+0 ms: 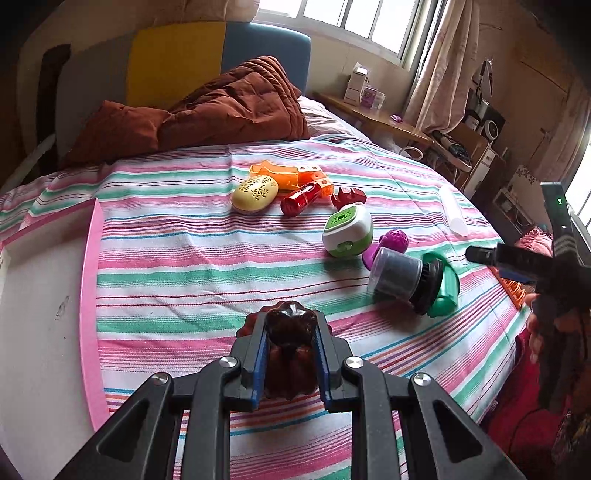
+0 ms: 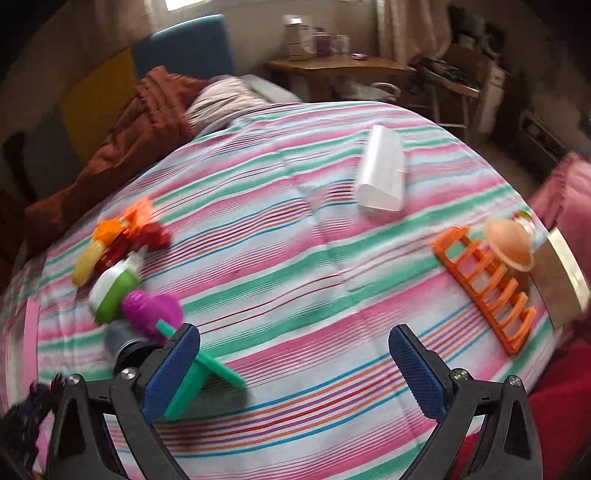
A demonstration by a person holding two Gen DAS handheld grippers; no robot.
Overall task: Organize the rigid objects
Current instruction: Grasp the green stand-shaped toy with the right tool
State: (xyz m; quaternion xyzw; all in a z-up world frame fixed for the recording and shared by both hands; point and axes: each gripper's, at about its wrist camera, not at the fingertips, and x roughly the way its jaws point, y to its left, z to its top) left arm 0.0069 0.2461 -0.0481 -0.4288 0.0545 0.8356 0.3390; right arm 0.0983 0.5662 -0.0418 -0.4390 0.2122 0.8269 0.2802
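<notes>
Between the left gripper's [image 1: 291, 354] blue-padded jaws sits a dark brown, fluted, glossy moulded piece [image 1: 290, 334], pinched at its sides and held above the striped bedsheet [image 1: 207, 266], not resting on it. To finish this step well, the grip should stay firm and level while the piece is carried toward the pink-rimmed white tray [image 1: 44, 295] at the left; that seems the likely home for it, though the tray's inside is mostly out of view. The right gripper's [image 2: 295, 369] jaws stand spread wide with nothing between them, low over the sheet just beside a green-based brush with a grey cap [image 2: 155, 354]. Farther out lie a green-and-white rounded case [image 1: 347, 230], a purple perforated ball [image 1: 391, 242], a cream oval box [image 1: 255, 194], a red bottle [image 1: 301, 199] and an orange slotted rack [image 2: 484, 288]. Beyond the bed are a rust quilt [image 1: 229, 107], a wooden side table [image 1: 373, 114] and a curtained window [image 1: 354, 18].
</notes>
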